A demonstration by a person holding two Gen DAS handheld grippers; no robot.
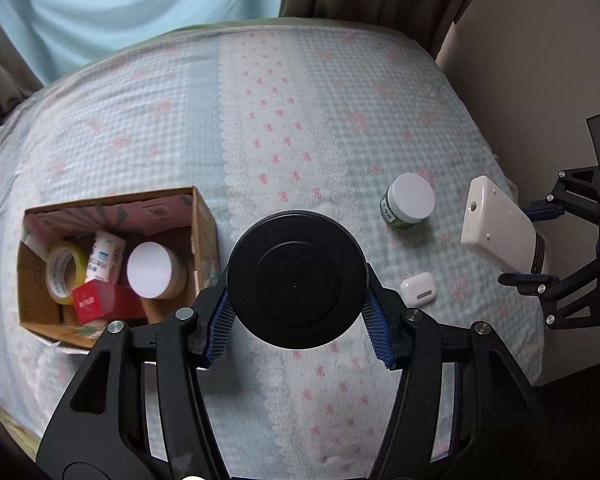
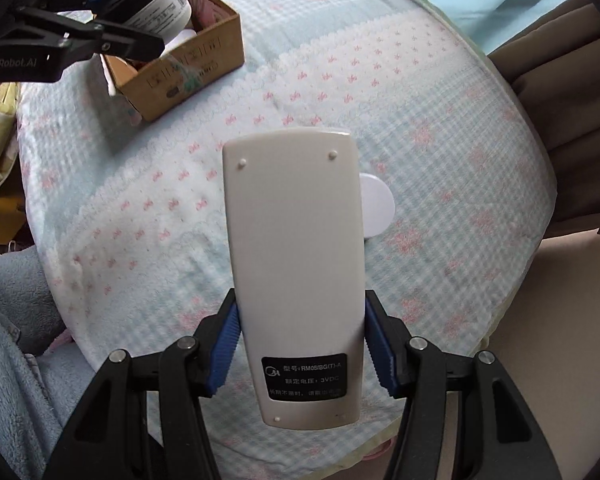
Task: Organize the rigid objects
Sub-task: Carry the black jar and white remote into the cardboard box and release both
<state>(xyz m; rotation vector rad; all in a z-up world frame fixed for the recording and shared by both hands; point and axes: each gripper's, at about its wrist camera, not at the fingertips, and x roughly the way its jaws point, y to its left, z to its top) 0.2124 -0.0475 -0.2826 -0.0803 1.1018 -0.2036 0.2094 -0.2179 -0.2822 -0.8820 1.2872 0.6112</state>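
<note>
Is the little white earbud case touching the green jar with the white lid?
Apart. In the left wrist view, the earbud case lies on the bedspread below the green jar, with a strip of checked cloth plainly showing between them.

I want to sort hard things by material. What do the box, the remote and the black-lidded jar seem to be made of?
Box: corrugated cardboard, matte brown, with raw torn-looking edges.
Remote: hard plastic, cream, slightly glossy, with moulded bumps and a printed black label.
Jar: the lid looks like smooth black plastic with a soft sheen; the white labelled body is probably plastic, though glass is possible.
</note>
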